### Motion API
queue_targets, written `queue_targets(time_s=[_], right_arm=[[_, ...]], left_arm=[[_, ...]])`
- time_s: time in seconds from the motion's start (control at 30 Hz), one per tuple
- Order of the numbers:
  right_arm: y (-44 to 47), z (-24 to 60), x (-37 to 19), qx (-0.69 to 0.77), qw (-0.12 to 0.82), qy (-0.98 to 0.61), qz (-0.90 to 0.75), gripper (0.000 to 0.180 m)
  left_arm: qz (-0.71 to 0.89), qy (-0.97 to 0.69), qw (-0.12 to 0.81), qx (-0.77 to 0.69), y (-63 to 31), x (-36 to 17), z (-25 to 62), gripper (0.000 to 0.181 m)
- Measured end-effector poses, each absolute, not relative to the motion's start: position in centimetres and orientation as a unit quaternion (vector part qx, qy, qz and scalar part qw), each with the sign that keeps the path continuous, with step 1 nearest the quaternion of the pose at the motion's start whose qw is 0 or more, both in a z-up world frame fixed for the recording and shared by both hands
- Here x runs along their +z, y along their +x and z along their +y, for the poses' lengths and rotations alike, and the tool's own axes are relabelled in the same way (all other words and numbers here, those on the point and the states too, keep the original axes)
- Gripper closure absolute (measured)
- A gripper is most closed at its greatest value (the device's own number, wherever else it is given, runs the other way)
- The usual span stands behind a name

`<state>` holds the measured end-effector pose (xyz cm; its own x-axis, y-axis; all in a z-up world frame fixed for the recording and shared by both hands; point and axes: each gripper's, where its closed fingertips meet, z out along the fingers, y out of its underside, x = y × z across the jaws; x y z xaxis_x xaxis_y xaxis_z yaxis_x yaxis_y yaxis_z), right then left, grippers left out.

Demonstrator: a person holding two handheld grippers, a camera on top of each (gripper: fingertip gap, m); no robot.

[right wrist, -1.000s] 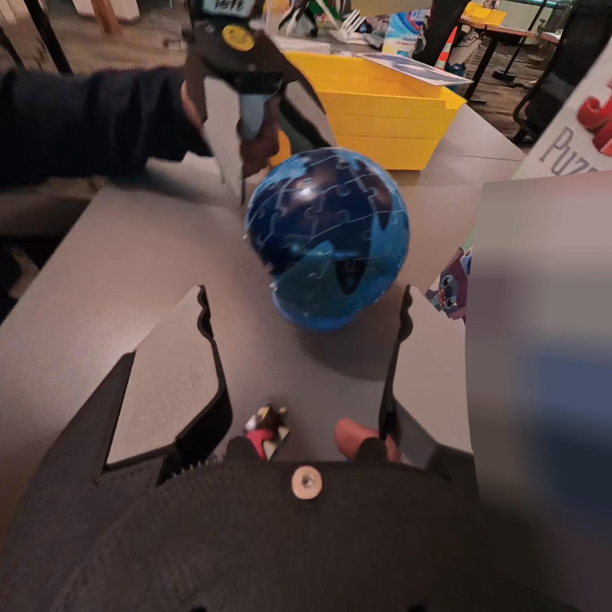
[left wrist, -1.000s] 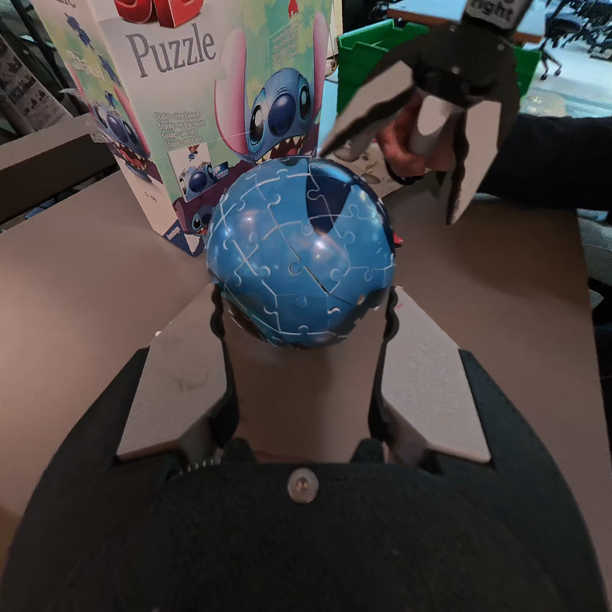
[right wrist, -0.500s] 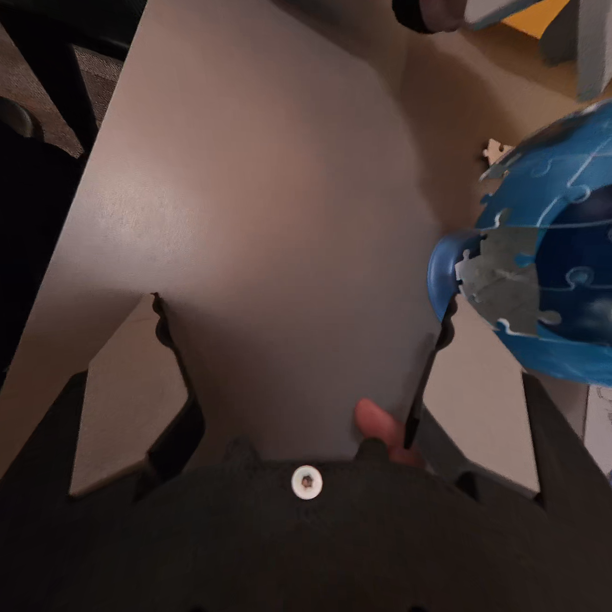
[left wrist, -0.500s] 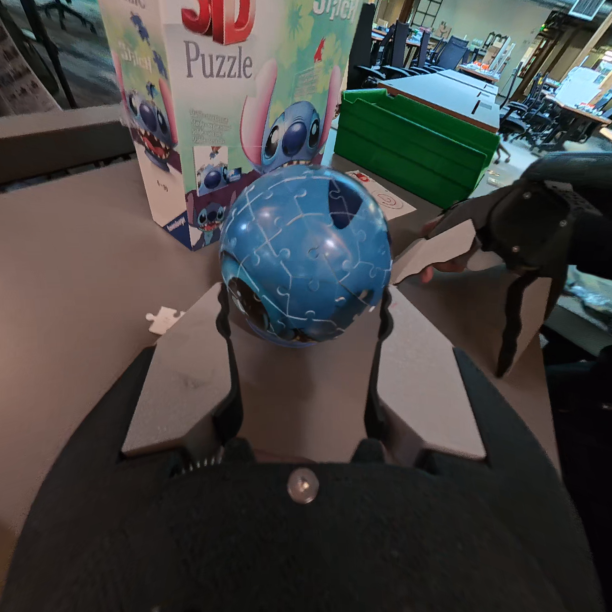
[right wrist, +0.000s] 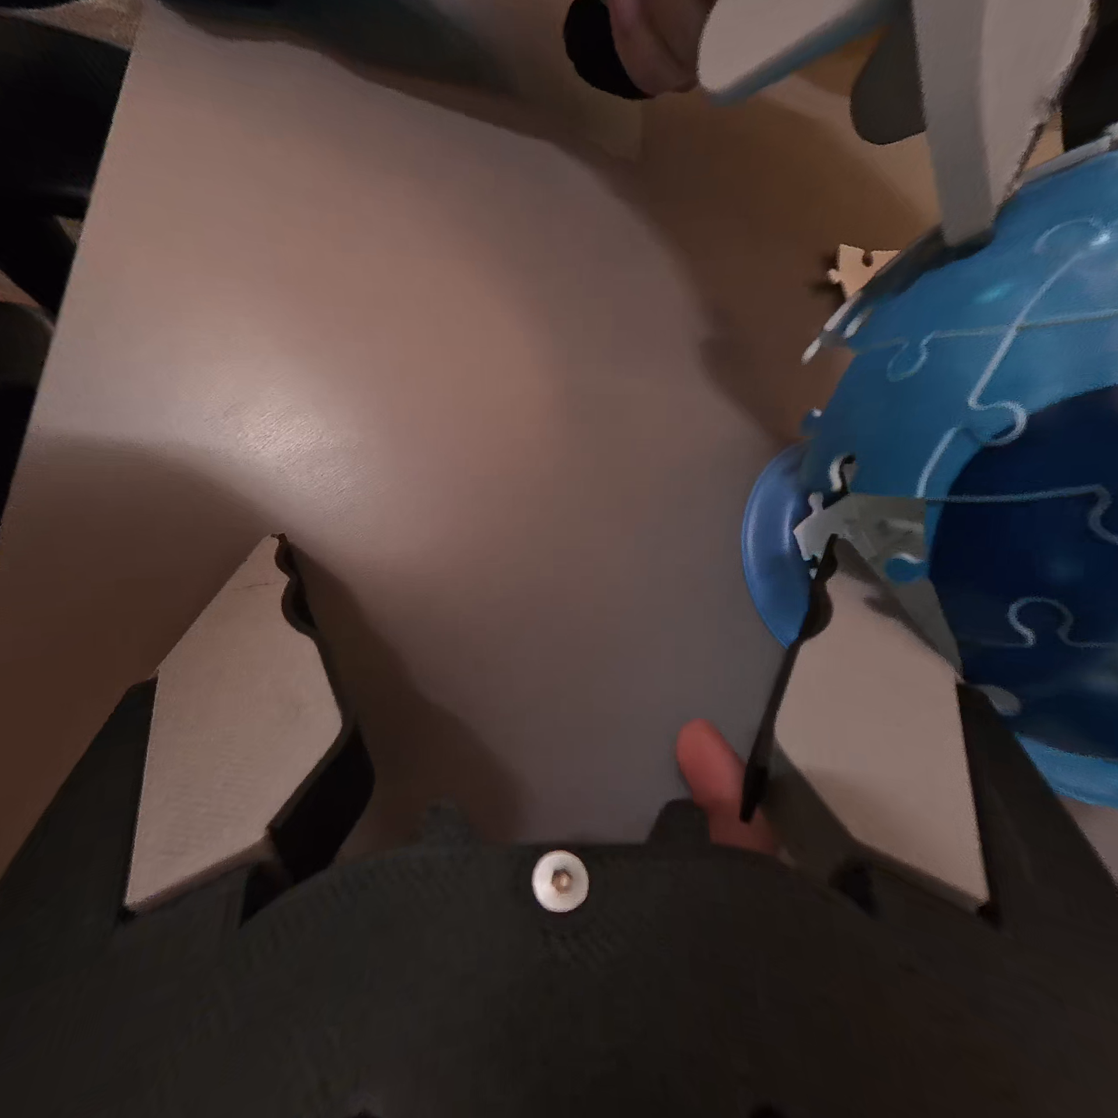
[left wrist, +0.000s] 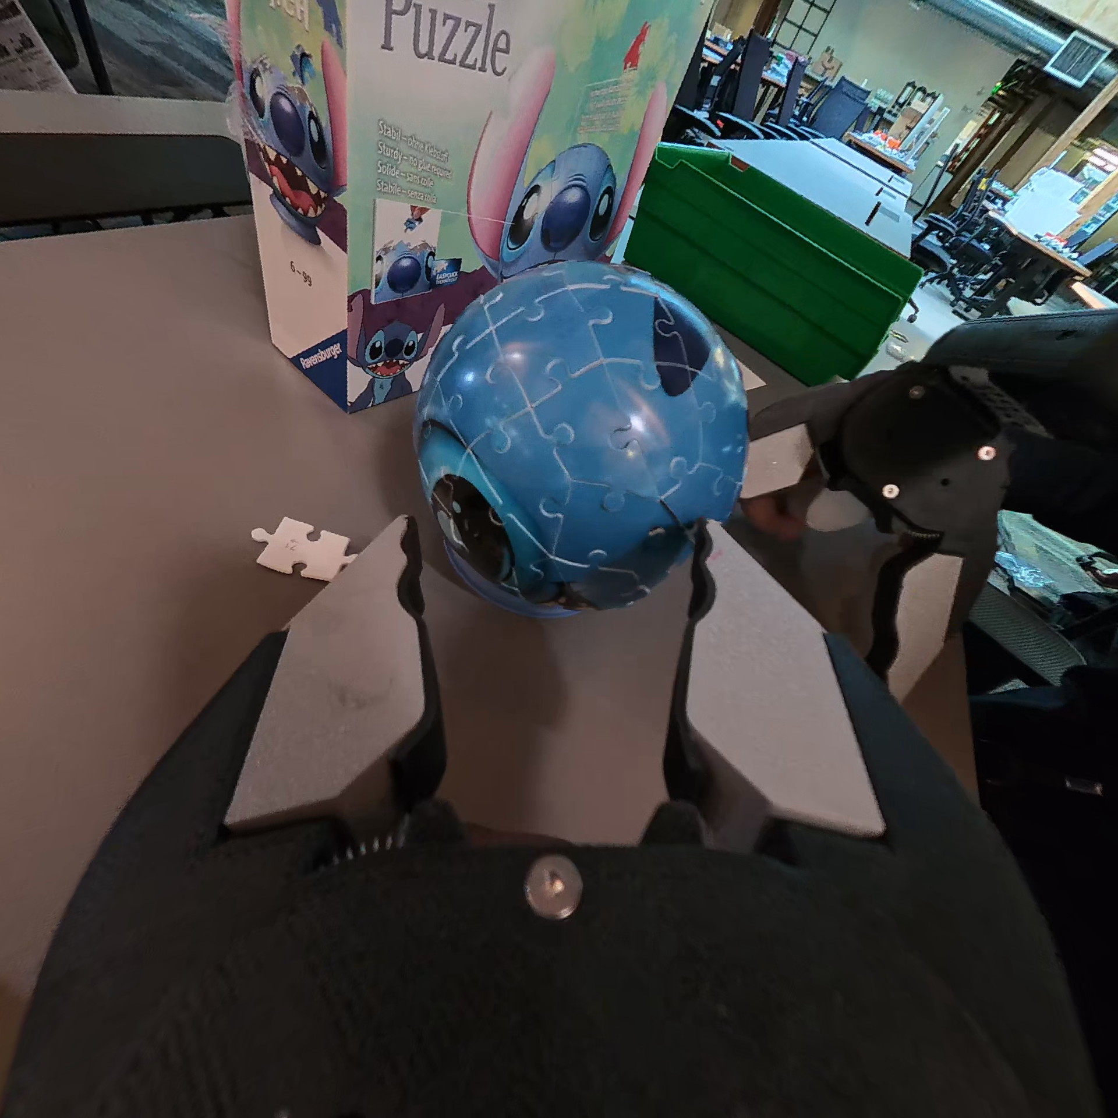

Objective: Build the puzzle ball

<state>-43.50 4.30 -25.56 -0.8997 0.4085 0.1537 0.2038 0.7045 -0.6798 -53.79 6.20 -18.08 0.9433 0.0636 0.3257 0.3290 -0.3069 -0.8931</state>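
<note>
Clearly the ball (left wrist: 581,435) is close to done: it sits in the centre of the left wrist view, and the left gripper (left wrist: 553,532) has its fingers spread at the ball's lower sides — whether they press it or only flank it, I cannot tell. One loose piece (left wrist: 300,547) lies pale side up at the left of that frame, just beside the left fingertip, with the puzzle box (left wrist: 460,151) standing behind and green bins (left wrist: 756,254) at upper right.

In the right wrist view the ball (right wrist: 980,514) fills the right edge, showing a gap with jagged grey edges. The right gripper (right wrist: 553,550) is open and empty over bare table (right wrist: 423,363).

To do this step well, I would steady the ball and turn the gap toward the free gripper before fetching the piece. Room is best at centre and lower left of the right view; the table edge runs down its left side.
</note>
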Motion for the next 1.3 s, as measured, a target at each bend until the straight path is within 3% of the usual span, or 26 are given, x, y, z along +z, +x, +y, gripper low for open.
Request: queue_targets(time_s=[1.3], right_arm=[[-48.0, 5.6, -26.2, 0.333, 0.155, -0.33, -0.87, 0.022]], left_arm=[[-0.119, -0.805, 0.561, -0.149, -52.5, -18.7, 6.5, 0.093]])
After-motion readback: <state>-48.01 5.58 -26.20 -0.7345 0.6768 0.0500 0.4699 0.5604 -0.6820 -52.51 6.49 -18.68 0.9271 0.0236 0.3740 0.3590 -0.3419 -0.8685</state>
